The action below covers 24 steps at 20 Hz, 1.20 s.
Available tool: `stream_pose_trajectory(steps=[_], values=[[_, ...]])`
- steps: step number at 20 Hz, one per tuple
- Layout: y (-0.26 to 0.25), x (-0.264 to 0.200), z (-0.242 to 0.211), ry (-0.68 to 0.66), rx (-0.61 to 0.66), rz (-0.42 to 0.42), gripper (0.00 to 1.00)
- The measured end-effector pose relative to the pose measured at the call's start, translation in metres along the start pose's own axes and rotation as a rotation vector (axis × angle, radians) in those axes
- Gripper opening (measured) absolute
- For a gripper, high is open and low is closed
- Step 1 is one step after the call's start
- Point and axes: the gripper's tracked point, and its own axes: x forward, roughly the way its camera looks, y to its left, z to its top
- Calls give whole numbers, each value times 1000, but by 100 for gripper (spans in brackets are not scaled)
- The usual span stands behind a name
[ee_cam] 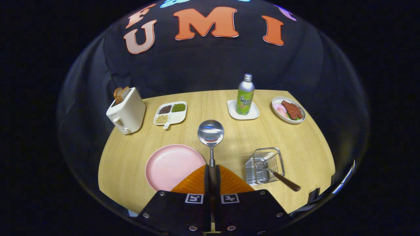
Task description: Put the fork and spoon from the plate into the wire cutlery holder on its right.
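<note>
My gripper (212, 175) clamps the spoon (211, 134) by its handle, bowl raised ahead over the table (305, 150) | plate (174, 165) just left of my fingers, bare | holder (265, 165) to the right, fork (277, 177) already in it, handle leaning out | toaster (126, 111), bottle (245, 95) beyond.
</note>
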Motion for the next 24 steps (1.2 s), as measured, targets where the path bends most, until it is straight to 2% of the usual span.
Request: stream_pose_trajectory(steps=[4,12,16,19,24], values=[[-37,-8,0,13,12,-39,5],[-87,1,-36,214,-35,-59,5],[-100,8,-43,310,-92,-60,5],[-113,15,-51,398,-130,-93,5],[-109,19,-61,532,-102,-54,7]])
